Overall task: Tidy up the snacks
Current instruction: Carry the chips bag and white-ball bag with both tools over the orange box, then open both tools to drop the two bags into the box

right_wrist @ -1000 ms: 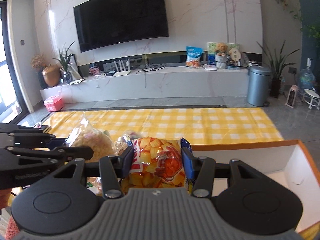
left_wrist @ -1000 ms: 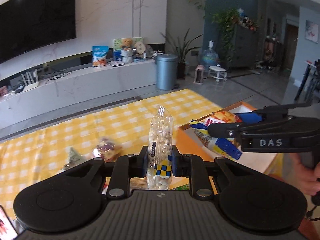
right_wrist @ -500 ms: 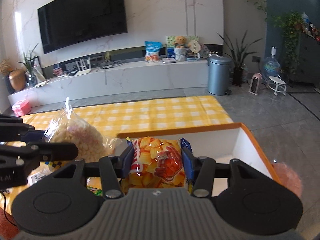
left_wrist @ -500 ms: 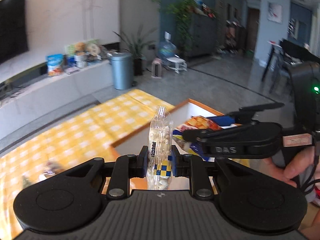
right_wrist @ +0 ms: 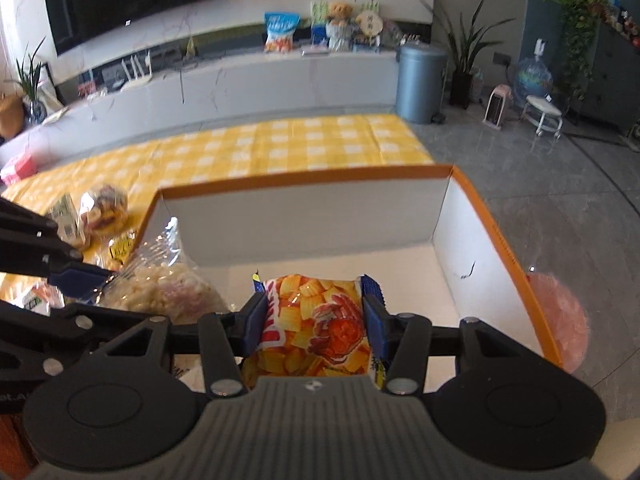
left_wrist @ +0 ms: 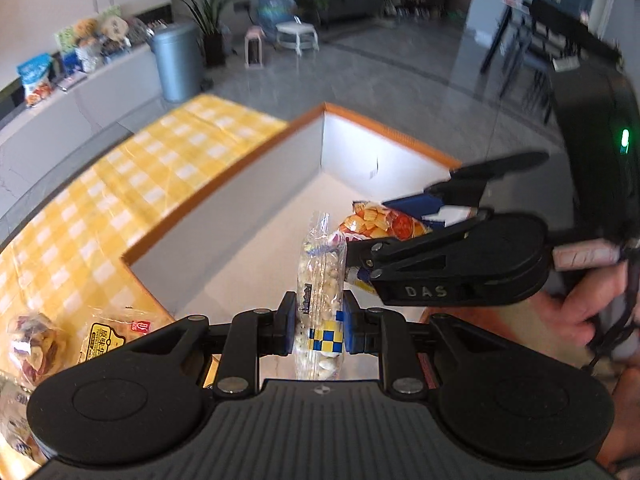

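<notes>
My left gripper (left_wrist: 319, 330) is shut on a clear bag of pale puffed snacks (left_wrist: 320, 280), held edge-on over the white, orange-rimmed box (left_wrist: 248, 196). My right gripper (right_wrist: 314, 320) is shut on an orange crisp packet (right_wrist: 320, 320) and hangs over the same box (right_wrist: 440, 208), whose bare white floor shows below. In the left wrist view the right gripper (left_wrist: 452, 220) comes in from the right with the crisp packet (left_wrist: 380, 222) beside the clear bag. In the right wrist view the left gripper's fingers (right_wrist: 76, 276) hold the puffed-snack bag (right_wrist: 164, 284) at the box's left side.
The box sits at the right end of a yellow checked cloth (right_wrist: 280, 148). Several loose snack packs lie on the cloth left of the box (left_wrist: 116, 336) (right_wrist: 102, 210). Grey floor, a blue bin (right_wrist: 420, 80) and a white TV bench (right_wrist: 240, 84) lie beyond. A hand (left_wrist: 576, 312) grips the right tool.
Both grippers have swung right and down, from above the checked cloth to over the inside of the box, each keeping its packet. The views now tilt down into the box.
</notes>
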Demonstrator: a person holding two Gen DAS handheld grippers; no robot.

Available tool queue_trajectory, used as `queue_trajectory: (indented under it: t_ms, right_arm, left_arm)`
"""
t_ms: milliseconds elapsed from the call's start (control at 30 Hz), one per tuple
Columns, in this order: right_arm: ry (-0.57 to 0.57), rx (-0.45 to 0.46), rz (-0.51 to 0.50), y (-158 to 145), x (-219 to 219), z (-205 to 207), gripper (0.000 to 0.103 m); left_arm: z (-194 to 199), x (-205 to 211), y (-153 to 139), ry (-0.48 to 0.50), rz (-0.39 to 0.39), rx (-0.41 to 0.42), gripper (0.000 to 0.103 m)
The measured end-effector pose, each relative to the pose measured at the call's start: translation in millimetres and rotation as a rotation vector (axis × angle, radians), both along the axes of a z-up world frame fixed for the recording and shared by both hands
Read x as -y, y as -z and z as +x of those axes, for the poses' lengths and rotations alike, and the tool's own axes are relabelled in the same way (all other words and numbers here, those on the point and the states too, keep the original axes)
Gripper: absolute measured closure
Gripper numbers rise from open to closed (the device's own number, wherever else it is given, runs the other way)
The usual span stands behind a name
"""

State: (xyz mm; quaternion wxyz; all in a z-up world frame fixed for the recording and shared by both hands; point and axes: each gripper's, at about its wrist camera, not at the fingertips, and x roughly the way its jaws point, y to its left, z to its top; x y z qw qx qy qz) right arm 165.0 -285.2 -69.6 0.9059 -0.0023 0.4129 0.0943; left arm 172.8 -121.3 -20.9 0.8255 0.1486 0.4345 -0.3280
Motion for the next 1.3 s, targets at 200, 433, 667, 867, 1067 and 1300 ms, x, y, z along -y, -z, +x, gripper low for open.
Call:
queue_trajectory:
  t_ms: [200,433,667,867,1067,1300]
  right_arm:
    - [-0.101,-0.141,-0.004,9,-1,27,0.053]
    - [-0.18,-0.288,-0.025,33,-8,47,0.056]
    - [-0.191,-0.341,-0.043,46,-11,55,0.056]
    - [-0.21,-0.336,-0.071,46,-16,57,0.055]
    - [-0.203,-0.3,-0.107,36,-18,52,0.046]
    - [-0.184,-0.249,-0.126,16,-18,45,0.038]
  left_arm:
    - [14,14,21,0.083,0.078,-0.082,0.078]
    - [25,24,40,0.119,0.132,-0.126,0.078]
    - [32,21,46,0.117,0.118,-0.147,0.076]
    - [28,16,52,0.105,0.121,-0.167,0.054]
    - [21,5,40,0.078,0.105,-0.127,0.036]
    - [9,-6,19,0.073,0.073,-0.069,0.032]
